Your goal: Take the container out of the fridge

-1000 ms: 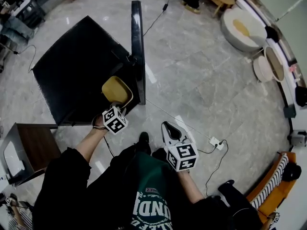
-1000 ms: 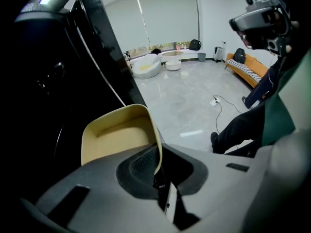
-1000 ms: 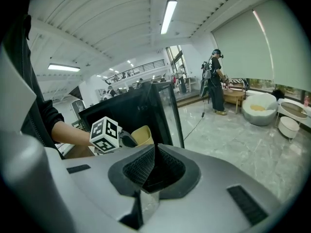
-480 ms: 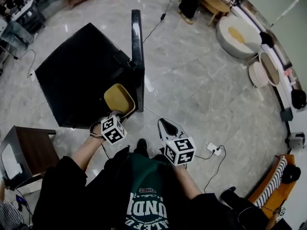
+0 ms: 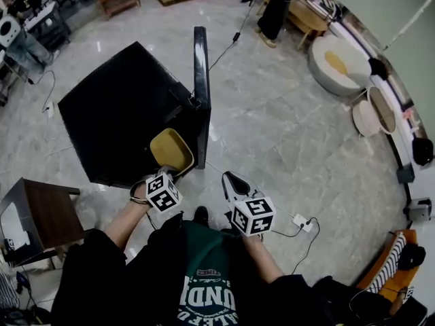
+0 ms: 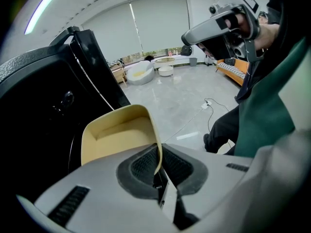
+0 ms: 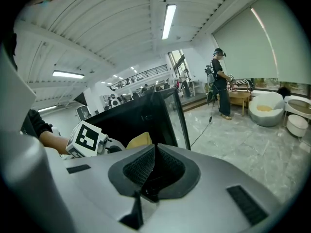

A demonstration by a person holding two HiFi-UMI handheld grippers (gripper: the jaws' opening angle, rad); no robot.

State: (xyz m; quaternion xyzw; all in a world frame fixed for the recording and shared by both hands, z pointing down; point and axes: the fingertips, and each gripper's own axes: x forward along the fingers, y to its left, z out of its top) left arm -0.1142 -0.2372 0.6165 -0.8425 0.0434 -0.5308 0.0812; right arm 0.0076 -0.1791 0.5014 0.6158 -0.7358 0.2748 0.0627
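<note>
1. The left gripper (image 6: 158,165) is clamping its jaws almost together on the thin side wall of the yellow container (image 6: 119,132). The dark pads are pressing on the wall from both sides.
2. The yellow container is hanging from that grip, empty and open-topped, with its opening facing the left gripper view's camera.
3. In the head view, the container is sitting at the open front of the black fridge (image 5: 126,111), just beside the lower end of the fridge door (image 5: 201,90). Whether it is fully clear of the opening I cannot tell.
4. The fridge door is standing wide open, edge-on to the head view.
5. The right gripper (image 7: 153,152) is holding its jaws together with nothing between them. It is pointing towards the fridge and the open door.
6. The right gripper is hovering to the right of the left one, apart from the container and the fridge.
7. The person's arms are reaching forward over the grey marble floor (image 5: 292,134).
8. A white power strip (image 5: 304,223) is lying on the floor to the right of the right gripper.
9. A wooden side table (image 5: 44,212) is standing near the fridge's left corner.
10. Another person (image 7: 221,89) is standing across the room beyond the fridge door.
</note>
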